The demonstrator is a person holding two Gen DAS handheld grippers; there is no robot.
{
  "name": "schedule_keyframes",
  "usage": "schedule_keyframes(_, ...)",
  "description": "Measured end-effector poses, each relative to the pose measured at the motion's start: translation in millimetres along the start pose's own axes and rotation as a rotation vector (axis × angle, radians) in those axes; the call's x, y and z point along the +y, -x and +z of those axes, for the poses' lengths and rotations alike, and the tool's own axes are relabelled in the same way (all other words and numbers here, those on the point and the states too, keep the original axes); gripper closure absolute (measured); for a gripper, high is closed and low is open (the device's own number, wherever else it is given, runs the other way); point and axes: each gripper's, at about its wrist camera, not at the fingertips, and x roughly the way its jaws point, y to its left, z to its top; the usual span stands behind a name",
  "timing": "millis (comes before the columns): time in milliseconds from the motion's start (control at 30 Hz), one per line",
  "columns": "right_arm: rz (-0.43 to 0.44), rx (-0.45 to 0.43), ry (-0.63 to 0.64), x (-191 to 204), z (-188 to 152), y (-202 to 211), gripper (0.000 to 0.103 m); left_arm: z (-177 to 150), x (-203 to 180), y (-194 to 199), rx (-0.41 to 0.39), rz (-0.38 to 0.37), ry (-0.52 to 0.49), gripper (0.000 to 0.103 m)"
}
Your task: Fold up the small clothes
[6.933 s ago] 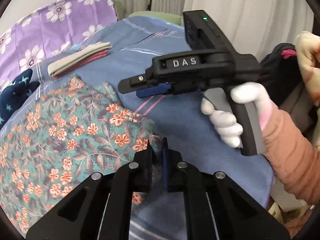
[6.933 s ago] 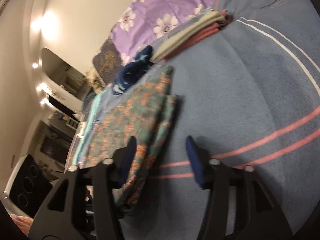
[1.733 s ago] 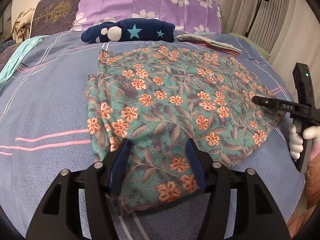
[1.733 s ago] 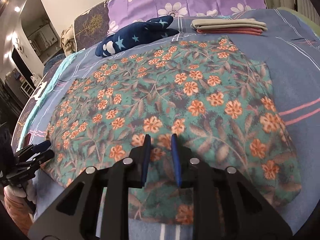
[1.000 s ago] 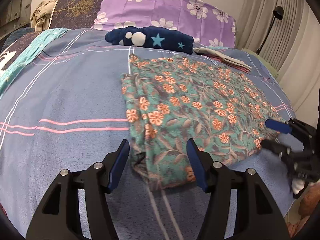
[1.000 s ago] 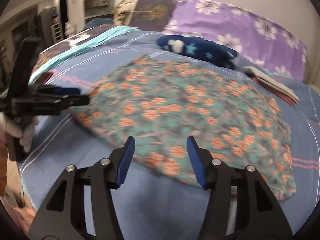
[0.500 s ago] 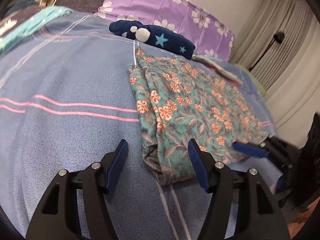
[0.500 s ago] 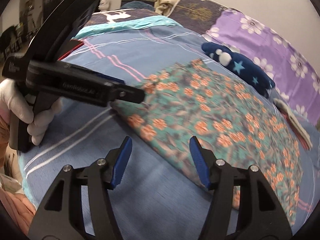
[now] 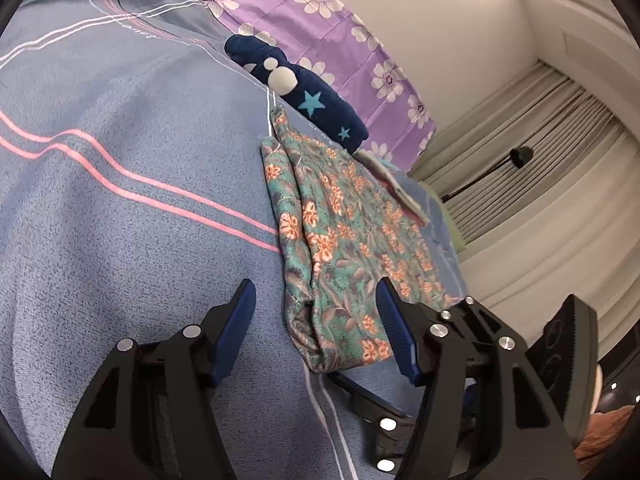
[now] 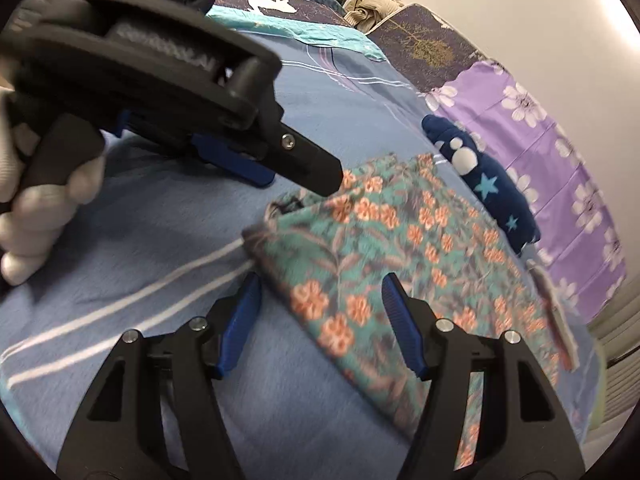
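A teal garment with orange flowers (image 9: 340,236) lies flat on the blue bed cover; it also shows in the right wrist view (image 10: 400,248). My left gripper (image 9: 316,308) is open and empty, its jaws either side of the garment's near left corner. My right gripper (image 10: 320,304) is open and empty, just before the garment's near edge. In the right wrist view the left gripper's body (image 10: 168,92) hovers over that same corner. In the left wrist view part of the right gripper (image 9: 400,408) lies low on the cover, close beside the left one.
A dark blue star-print garment (image 9: 304,96) lies behind the floral one. A folded beige and red stack (image 9: 396,184) lies at the far right. Purple flowered pillows (image 9: 340,40) line the headboard. Curtains (image 9: 540,152) hang at right.
Both grippers have swung to the garment's near left corner and now sit close together. Both stay open.
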Motion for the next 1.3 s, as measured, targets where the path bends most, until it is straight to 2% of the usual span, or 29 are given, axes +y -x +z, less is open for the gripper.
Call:
schedule_keyframes(67,-0.047,-0.012,0.022,2,3,-5,0.042,2,4,2,-0.009,-0.016,0.019,0.040)
schedule_keyframes(167,-0.097,-0.016,0.051,6,6,-13,0.054,2,7,5,-0.018,-0.037,0.036,0.040)
schedule_keyframes(300,-0.099,-0.019,0.068,9,8,-18,0.065,11,12,3,0.004,-0.049,0.077,0.040)
schedule_keyframes(367,-0.101,-0.019,0.073,10,8,-17,0.067,21,13,0,0.033,-0.064,0.109,0.040)
schedule_keyframes(467,-0.093,-0.020,0.065,10,6,-14,0.067,46,4,-11,0.083,-0.075,0.088,0.040)
schedule_keyframes(533,-0.080,-0.015,0.056,9,3,-12,0.067,61,-7,-24,0.122,-0.041,0.024,0.040)
schedule_keyframes(600,-0.079,-0.008,0.048,9,1,-9,0.065,74,-15,-47,0.196,-0.008,-0.025,0.040)
schedule_keyframes(733,-0.083,0.022,0.021,4,3,-17,0.065,87,-6,-94,0.315,0.091,-0.037,0.039)
schedule_keyframes(833,-0.120,0.020,0.029,2,10,-29,0.064,99,-4,-109,0.305,0.070,-0.057,0.038)
schedule_keyframes(933,-0.139,0.010,0.029,0,12,-33,0.065,107,0,-116,0.290,0.070,-0.009,0.038)
schedule_keyframes(1200,-0.153,-0.005,0.021,-3,9,-39,0.064,106,-8,-120,0.312,0.075,-0.018,0.038)
schedule_keyframes(1267,-0.166,-0.008,0.020,-3,11,-43,0.066,106,-11,-129,0.317,0.072,-0.038,0.045)
schedule_keyframes(1300,-0.155,-0.008,0.016,-5,11,-44,0.073,107,-12,-133,0.321,0.090,-0.048,0.067)
